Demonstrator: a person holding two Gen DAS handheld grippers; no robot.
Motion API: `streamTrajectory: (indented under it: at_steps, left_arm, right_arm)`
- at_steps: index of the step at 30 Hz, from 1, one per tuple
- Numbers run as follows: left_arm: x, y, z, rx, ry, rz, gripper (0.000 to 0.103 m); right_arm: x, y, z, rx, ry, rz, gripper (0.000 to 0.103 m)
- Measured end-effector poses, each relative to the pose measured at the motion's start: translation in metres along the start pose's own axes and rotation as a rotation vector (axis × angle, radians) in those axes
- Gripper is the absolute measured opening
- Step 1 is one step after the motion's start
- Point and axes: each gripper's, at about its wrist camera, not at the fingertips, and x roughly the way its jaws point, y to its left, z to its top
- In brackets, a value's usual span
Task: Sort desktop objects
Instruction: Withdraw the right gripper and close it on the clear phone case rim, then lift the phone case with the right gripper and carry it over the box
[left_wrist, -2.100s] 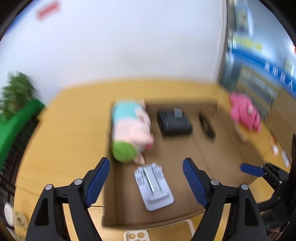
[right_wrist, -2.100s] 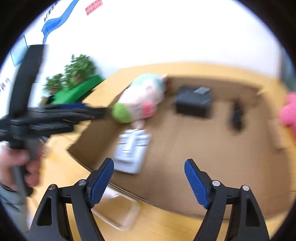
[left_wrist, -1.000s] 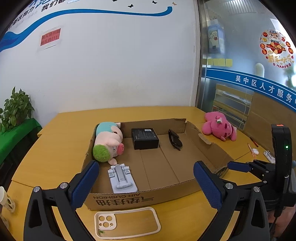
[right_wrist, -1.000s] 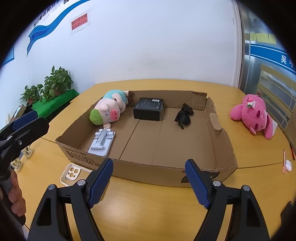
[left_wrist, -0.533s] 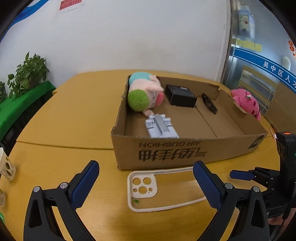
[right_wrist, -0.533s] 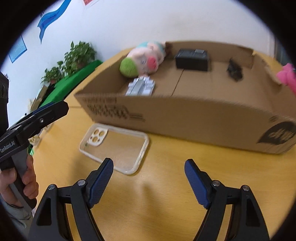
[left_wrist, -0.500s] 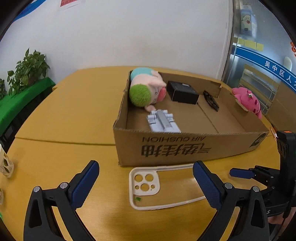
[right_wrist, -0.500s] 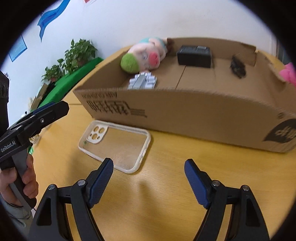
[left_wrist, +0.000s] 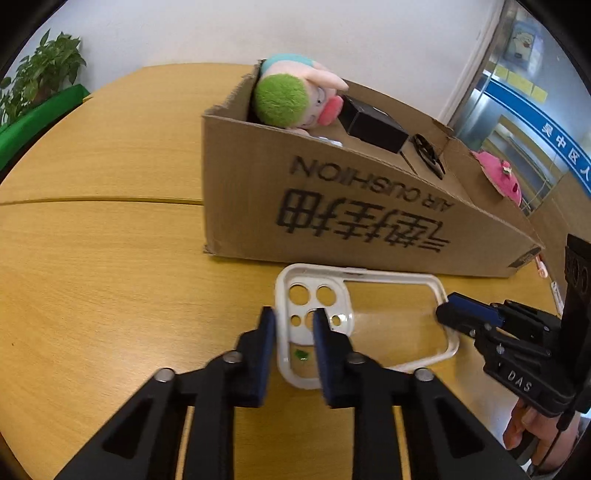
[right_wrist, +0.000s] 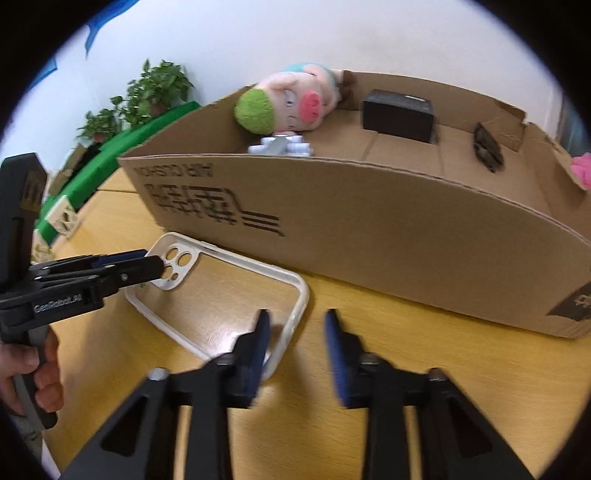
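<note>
Left claw narrowed (nearly closed), right claw part-open.

Plain white wall behind, evenly lit. Yellow wooden tabletop with a seam running across. Leafy potted plants at the left on a green-covered ledge. At the right, glass panels with a blue band bearing white characters. Blue painted shape high on the wall.

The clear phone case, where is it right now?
The phone case lies flat on the wooden table, just in front of the cardboard box, with both tools at opposite ends.
</note>
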Motion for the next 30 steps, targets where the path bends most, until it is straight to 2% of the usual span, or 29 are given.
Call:
streamTrajectory:
  at_steps: [2, 4, 12, 15, 20, 25, 30]
  left_arm:
    - [0.000, -0.011, -0.004, 0.029, -0.005, 0.031, 0.015]
    - [0.001, -0.019, -0.007, 0.039, -0.002, 0.047, 0.012]
    - [0.004, -0.062, -0.017, 0.101, 0.045, 0.007, 0.007]
    - [0.001, -0.078, -0.019, 0.114, 0.041, -0.012, 0.007]
    - [-0.019, -0.103, -0.010, 0.158, -0.009, -0.046, 0.007]
    - [-0.047, -0.126, 0.013, 0.210, -0.088, -0.067, 0.007]
    - [-0.059, -0.152, 0.035, 0.259, -0.135, -0.110, 0.007]
  right_arm:
    - [-0.002, -0.006, -0.002, 0.011, -0.004, -0.005, 0.011]
    - [-0.006, -0.013, -0.006, 0.029, -0.009, -0.003, 0.011]
    - [-0.033, -0.044, -0.030, 0.064, -0.016, -0.036, 0.009]
    - [-0.044, -0.058, -0.039, 0.084, -0.016, -0.060, 0.008]
    - [-0.074, -0.075, -0.042, 0.102, -0.066, -0.094, 0.008]
    - [-0.112, -0.084, -0.027, 0.111, -0.154, -0.114, 0.008]
    - [-0.146, -0.097, -0.012, 0.117, -0.227, -0.147, 0.008]
